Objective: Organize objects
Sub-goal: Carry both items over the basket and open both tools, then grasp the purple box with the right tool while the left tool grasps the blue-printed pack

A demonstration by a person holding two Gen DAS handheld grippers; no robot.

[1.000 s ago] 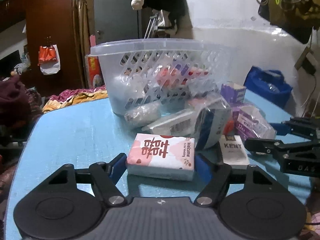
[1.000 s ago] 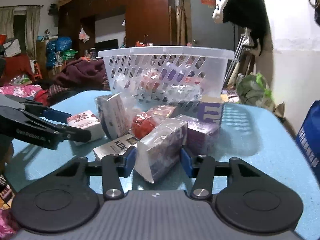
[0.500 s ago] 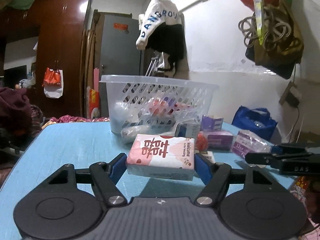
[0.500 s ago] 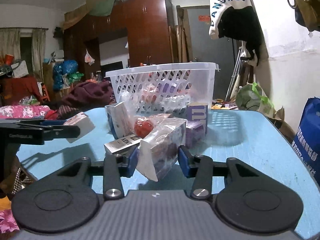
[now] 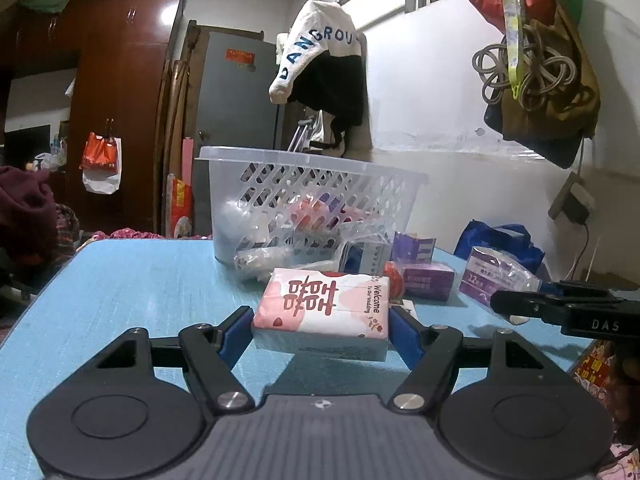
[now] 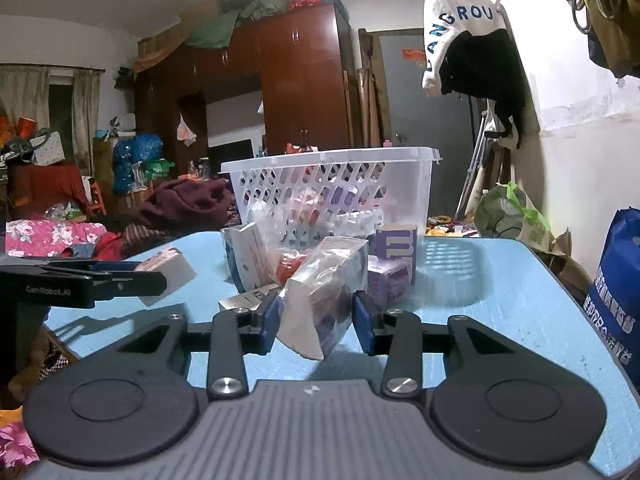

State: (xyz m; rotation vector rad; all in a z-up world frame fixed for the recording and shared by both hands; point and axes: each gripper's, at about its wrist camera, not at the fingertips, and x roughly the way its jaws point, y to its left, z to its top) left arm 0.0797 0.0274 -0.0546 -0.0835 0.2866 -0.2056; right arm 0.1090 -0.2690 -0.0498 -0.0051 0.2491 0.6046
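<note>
My left gripper [image 5: 322, 330] is shut on a pink and white tissue pack [image 5: 324, 308] and holds it above the blue table [image 5: 132, 292]. It also shows at the left of the right wrist view [image 6: 166, 270]. My right gripper [image 6: 314, 322] is shut on a clear-wrapped purple packet [image 6: 326, 288], lifted off the table; it shows at the right of the left wrist view [image 5: 500, 280]. A white plastic basket [image 5: 312, 196] with several packets inside stands at the table's far side, also in the right wrist view [image 6: 332, 184].
Loose items lie in front of the basket: purple boxes [image 5: 426, 280], a red item [image 6: 290, 266], a white and blue pack [image 6: 250, 256], a flat white box [image 6: 244, 300], a clear wrapped roll [image 5: 262, 258]. A blue bag [image 6: 618, 292] stands right of the table.
Both grippers have lifted their packs off the table and tilted upward; the basket and pile now sit lower and farther off in both views.
</note>
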